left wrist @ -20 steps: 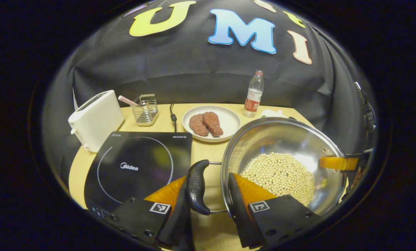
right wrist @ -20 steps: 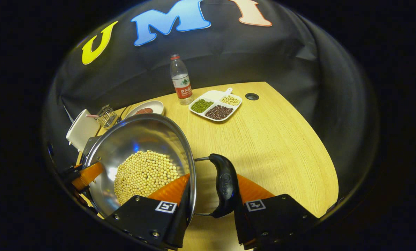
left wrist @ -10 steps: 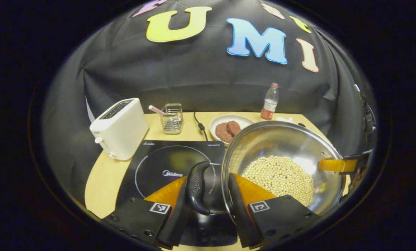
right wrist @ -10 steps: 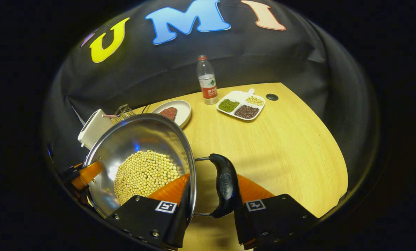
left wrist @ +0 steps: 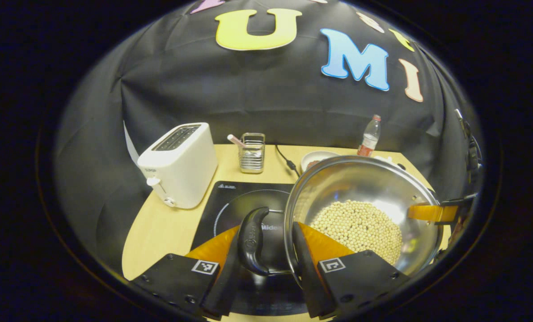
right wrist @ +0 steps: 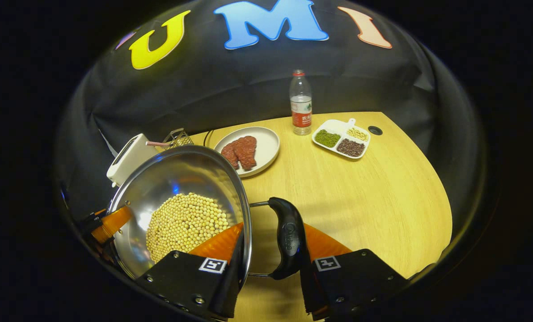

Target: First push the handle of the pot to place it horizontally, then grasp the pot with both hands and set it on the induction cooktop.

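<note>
Both tools are clamping the pot (left wrist: 360, 210) by its side handles: left tool (left wrist: 266, 268), right tool (right wrist: 268, 268). Uneven lowering toward the induction cooktop (left wrist: 230, 201) risks tilting it and spilling the beans (right wrist: 184, 226).

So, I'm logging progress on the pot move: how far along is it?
Done: both side handles lie level and are gripped, the left gripper on one handle, the right gripper on the other handle. In hand: the steel pot of soybeans hangs partly over the induction cooktop. Left: centring it on the ring, lowering it and letting go.
</note>
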### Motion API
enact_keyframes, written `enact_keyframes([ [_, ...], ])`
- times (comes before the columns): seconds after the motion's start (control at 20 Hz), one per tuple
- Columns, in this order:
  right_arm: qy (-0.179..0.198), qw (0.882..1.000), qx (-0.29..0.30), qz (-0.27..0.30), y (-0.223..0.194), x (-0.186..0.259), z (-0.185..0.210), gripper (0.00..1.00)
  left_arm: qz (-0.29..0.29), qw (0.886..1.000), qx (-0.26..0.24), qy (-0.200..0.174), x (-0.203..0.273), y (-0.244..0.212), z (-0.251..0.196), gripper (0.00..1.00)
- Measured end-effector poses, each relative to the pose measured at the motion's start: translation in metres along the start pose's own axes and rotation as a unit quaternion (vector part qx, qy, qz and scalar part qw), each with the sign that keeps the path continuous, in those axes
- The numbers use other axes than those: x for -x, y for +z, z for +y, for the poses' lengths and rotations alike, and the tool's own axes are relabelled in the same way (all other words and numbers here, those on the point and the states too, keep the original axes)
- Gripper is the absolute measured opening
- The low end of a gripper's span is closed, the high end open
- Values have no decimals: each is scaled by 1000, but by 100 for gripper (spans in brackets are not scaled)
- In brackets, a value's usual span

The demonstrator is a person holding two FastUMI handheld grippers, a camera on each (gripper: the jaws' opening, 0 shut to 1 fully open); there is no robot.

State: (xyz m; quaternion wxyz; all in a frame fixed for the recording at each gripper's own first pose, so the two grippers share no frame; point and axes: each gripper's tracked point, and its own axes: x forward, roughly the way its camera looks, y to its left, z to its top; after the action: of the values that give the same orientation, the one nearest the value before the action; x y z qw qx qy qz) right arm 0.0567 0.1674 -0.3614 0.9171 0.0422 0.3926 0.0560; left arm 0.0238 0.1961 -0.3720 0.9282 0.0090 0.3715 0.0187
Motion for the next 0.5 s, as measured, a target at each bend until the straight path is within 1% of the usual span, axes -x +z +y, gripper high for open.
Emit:
enact_keyframes([
  [0.05, 1, 1000, 1, 1, 0, -3, 8, 57, 0, 1000, 2, 1, 0, -2, 9, 68],
  [0.1, 2, 1000, 3, 1, 1, -5, 15, 57, 1, 1000, 3, 3, -2, -1, 18, 71],
  [0.15, 2, 1000, 6, 0, 2, -8, 22, 57, 1, 1000, 3, 4, -3, -1, 25, 68],
  [0.45, -2, 1000, 11, 3, 3, -25, 57, 57, 7, 1000, 12, 9, -18, -2, 65, 68],
  [0.5, -2, 1000, 12, 5, 3, -28, 61, 57, 7, 1000, 12, 10, -20, -1, 71, 71],
])
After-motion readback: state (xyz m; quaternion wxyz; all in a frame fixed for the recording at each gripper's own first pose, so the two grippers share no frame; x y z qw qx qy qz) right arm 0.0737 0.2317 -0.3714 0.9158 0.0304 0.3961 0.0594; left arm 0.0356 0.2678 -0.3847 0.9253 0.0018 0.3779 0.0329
